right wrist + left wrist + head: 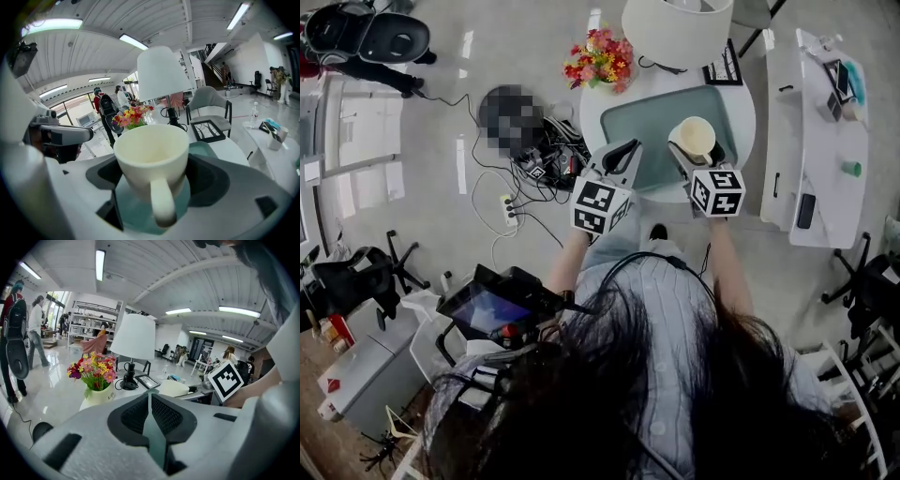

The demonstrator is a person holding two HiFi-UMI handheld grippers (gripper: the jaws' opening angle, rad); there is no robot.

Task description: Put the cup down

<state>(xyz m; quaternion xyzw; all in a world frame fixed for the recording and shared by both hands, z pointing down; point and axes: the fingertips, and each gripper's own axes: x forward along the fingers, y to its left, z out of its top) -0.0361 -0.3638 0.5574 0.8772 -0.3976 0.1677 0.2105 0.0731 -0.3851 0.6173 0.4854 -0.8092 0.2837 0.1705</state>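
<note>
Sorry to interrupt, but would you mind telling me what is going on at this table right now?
A person stands at a round white table with a gripper in each hand. The right gripper has its jaws closed on a cream cup, held over the teal tray and apparently not yet set down. The left gripper hangs beside it, jaws together and empty.

Vase point(97, 397) lettering seems illegible

Open lab-like office: ceiling strip lights point(99, 264), shelving point(91, 315), floor cables point(502, 187), swivel chairs point(356, 267).
</note>
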